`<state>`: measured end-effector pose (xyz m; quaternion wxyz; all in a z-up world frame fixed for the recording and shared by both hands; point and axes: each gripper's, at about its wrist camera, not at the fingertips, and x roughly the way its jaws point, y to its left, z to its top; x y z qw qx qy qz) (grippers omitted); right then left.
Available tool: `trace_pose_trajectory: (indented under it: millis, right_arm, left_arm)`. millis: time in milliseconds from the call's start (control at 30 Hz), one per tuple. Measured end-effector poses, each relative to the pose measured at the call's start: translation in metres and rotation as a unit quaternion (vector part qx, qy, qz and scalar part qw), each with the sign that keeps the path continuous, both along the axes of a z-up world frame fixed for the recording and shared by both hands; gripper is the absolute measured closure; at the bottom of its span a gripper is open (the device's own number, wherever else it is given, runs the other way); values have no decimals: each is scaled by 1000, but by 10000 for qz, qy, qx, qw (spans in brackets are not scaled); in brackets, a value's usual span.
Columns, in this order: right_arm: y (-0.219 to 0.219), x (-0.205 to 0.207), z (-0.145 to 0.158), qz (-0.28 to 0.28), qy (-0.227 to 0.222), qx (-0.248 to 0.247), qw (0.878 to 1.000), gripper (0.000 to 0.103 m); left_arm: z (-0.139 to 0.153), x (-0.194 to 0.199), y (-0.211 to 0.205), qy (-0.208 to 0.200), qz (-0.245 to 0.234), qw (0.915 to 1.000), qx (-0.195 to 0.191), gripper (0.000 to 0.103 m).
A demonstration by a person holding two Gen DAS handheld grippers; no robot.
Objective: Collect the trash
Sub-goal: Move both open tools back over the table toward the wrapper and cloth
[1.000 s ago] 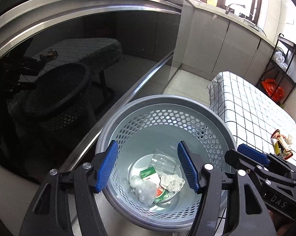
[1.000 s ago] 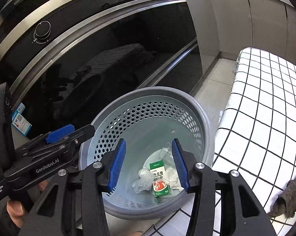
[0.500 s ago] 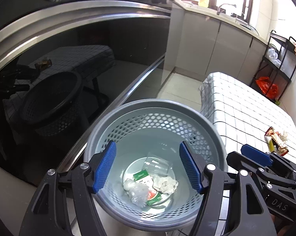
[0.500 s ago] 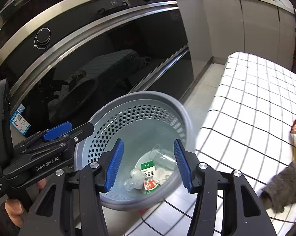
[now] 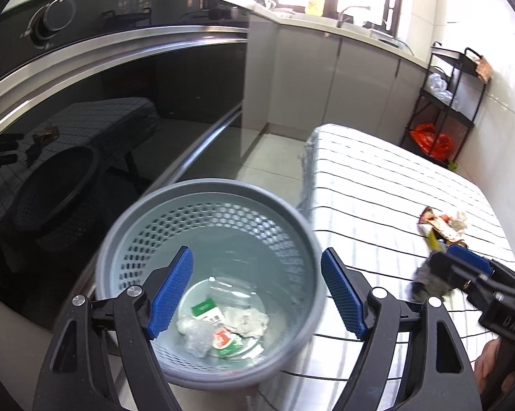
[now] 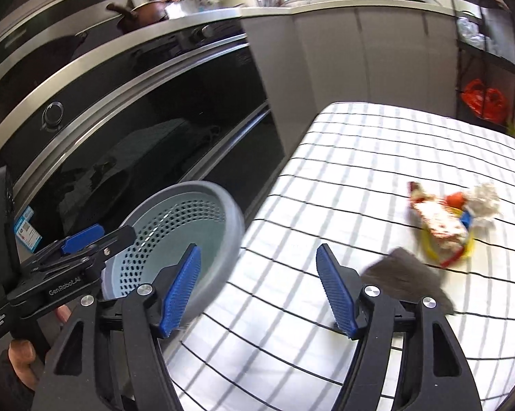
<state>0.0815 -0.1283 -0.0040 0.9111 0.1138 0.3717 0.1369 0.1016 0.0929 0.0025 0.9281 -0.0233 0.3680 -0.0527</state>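
Note:
A grey perforated trash basket [image 5: 147, 226] [image 6: 219, 205] stands on the floor beside the table. Inside it lie a green and white carton [image 5: 207, 313], crumpled paper [image 5: 247, 320] and clear plastic. My left gripper [image 5: 257, 294] hangs above the basket, its jaws opening, nothing between them. My right gripper [image 6: 259, 289] is over the table edge, its jaws opening and empty. On the checked tablecloth [image 6: 360, 157] lies a pile of wrappers [image 6: 442, 222] [image 5: 443, 224] with a wad of white paper, and nearer to me a grey rag [image 6: 408, 274] [image 5: 428, 279].
A black glass oven front with steel trim [image 5: 86, 109] rises right behind the basket. Grey cabinets [image 5: 360, 82] run along the far wall under a window. A black wire rack [image 5: 455, 96] with an orange bag [image 5: 428, 138] stands past the table.
Both grippers swung to the right, from over the basket toward the table, and their jaws spread wider. The wrapper pile and the rag came into the right wrist view.

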Motion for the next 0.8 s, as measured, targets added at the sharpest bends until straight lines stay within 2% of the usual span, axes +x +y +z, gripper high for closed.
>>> trace_pose_trajectory:
  millis: [233,500,633,800]
  right_arm:
    - [-74,-26,4,-747,-146,-77,9971,33]
    - [-135,-26,-11,-1389,60,-332,9897,33]
    - [-148,-18,-24,-1439,237,-521,9879,33]
    - [-145,-3,-35,-1271,310,-700,9889,33]
  left_arm:
    - [-1,-11,-47,-38,-367,9993,-23,26]
    - [-4,-18,-98,-116,-694,9975,-25,23]
    - [-8,-17,-121,-88,-856,9963,10,22]
    - [-13,-14,-137,-52,-920,9957,30,21]
